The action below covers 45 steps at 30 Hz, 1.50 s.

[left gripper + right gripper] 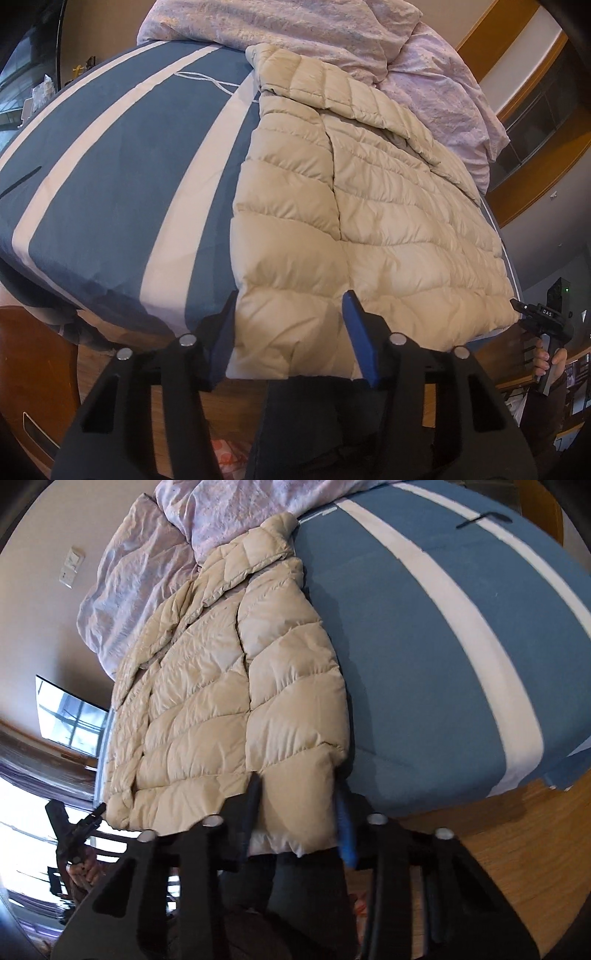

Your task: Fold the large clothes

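Observation:
A beige quilted puffer jacket [369, 221] lies flat along the edge of a bed, its hem toward me and its collar at the far end. My left gripper [291, 302] is open, its blue fingers straddling the near hem corner. In the right wrist view the jacket [229, 701] also lies lengthwise, and my right gripper [295, 794] is open with its fingers either side of a hem corner. Each gripper shows in the other's view, the right one [532, 314] and the left one [85, 819], at the jacket's opposite hem corner.
The bed has a blue cover with white stripes [110, 177] [424, 646]. A crumpled pink quilt [332, 40] [155, 565] is heaped past the collar. A white cord [207, 79] lies on the cover. Wooden floor [498, 830] is below the bed's edge.

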Each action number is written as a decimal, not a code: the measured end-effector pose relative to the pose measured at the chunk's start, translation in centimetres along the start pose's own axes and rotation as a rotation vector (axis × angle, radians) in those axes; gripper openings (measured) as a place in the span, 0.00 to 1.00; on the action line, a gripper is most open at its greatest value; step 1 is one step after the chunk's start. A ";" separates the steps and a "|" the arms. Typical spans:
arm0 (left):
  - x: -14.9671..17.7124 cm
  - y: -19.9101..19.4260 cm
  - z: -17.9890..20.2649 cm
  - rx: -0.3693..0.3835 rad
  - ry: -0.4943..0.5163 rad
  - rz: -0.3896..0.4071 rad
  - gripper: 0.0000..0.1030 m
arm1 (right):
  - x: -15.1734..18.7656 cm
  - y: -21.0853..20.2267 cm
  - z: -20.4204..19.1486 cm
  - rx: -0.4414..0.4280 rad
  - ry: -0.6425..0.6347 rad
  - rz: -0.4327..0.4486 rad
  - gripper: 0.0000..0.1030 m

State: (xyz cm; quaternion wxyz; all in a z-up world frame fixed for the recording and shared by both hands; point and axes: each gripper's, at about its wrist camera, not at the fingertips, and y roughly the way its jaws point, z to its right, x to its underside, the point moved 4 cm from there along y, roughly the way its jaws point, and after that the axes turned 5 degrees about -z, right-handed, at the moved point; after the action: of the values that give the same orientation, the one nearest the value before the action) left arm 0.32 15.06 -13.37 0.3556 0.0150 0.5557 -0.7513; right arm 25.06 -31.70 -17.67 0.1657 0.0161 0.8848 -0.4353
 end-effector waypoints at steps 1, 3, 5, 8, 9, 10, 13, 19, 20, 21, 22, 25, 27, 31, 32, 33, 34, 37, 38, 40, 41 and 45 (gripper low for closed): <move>0.0 0.1 0.0 0.004 -0.002 -0.002 0.45 | 0.1 0.0 0.0 -0.005 0.000 0.004 0.23; 0.0 0.2 0.0 0.008 -0.006 -0.010 0.31 | -0.1 -0.2 -0.3 -0.014 -0.003 0.017 0.16; 0.0 0.2 -0.1 0.006 -0.010 -0.013 0.18 | -0.1 -0.6 -0.5 -0.014 -0.014 0.036 0.13; -0.2 -0.1 0.1 -0.008 0.002 -0.004 0.09 | -0.7 -1.5 -1.1 0.002 -0.027 0.077 0.11; -0.3 -0.2 0.0 -0.013 0.007 -0.001 0.09 | -0.9 -1.8 -1.3 0.006 -0.031 0.092 0.10; -0.5 -0.4 0.2 -0.024 0.013 0.006 0.08 | -1.1 -2.0 -1.5 0.009 -0.034 0.103 0.10; -1.0 -0.8 0.3 -0.058 0.030 0.019 0.07 | -1.9 -2.8 -2.1 0.013 -0.051 0.144 0.10; -2.1 -1.3 0.6 -0.113 0.046 0.041 0.07 | -3.3 -3.6 -3.3 0.040 -0.084 0.192 0.10; -2.3 -1.5 0.7 -0.122 0.049 0.045 0.06 | -3.5 -3.6 -3.6 0.043 -0.088 0.199 0.10; -2.5 -1.6 0.7 -0.128 0.051 0.049 0.06 | -3.7 -3.6 -3.8 0.044 -0.091 0.205 0.10; -2.9 -1.8 0.8 -0.138 0.054 0.057 0.06 | -4.0 -3.7 -4.1 0.047 -0.095 0.212 0.10; -3.9 -2.2 1.0 -0.156 0.061 0.076 0.06 | -5.0 -3.9 -4.8 0.059 -0.109 0.231 0.10; -4.9 -2.6 1.2 -0.170 0.065 0.096 0.06 | -5.8 -4.0 -5.4 0.068 -0.121 0.247 0.10; -7.4 -3.1 1.5 -0.192 0.067 0.132 0.06 | -7.9 -3.8 -6.6 0.099 -0.147 0.281 0.10; -8.4 -3.1 1.5 -0.197 0.066 0.142 0.06 | -8.4 -3.6 -7.0 0.110 -0.152 0.289 0.10; -9.1 -3.1 1.6 -0.202 0.064 0.150 0.06 | -8.9 -3.4 -7.3 0.121 -0.156 0.295 0.10; -10.0 -3.1 1.7 -0.206 0.063 0.158 0.06 | -9.8 -3.1 -7.7 0.138 -0.166 0.306 0.10; -13.3 -2.9 2.0 -0.226 0.059 0.186 0.06 | -12.0 -2.2 -8.5 0.184 -0.193 0.334 0.10; -14.4 -2.7 2.1 -0.232 0.060 0.194 0.06 | -12.8 -1.7 -8.8 0.203 -0.202 0.345 0.10; -16.5 -2.3 2.5 -0.243 0.061 0.208 0.06 | -14.4 -0.8 -9.1 0.239 -0.218 0.364 0.10; -17.5 -2.1 2.7 -0.250 0.062 0.215 0.06 | -15.3 -0.3 -9.3 0.259 -0.224 0.374 0.10; -22.0 -1.1 3.6 -0.271 0.071 0.253 0.06 | -19.1 1.7 -9.9 0.309 -0.234 0.413 0.10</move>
State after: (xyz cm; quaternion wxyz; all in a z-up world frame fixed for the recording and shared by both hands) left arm 17.48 23.58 -1.92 0.4262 0.0632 0.6576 -0.6180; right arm 40.62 -20.76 -7.45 0.3474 0.1709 0.7607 -0.5210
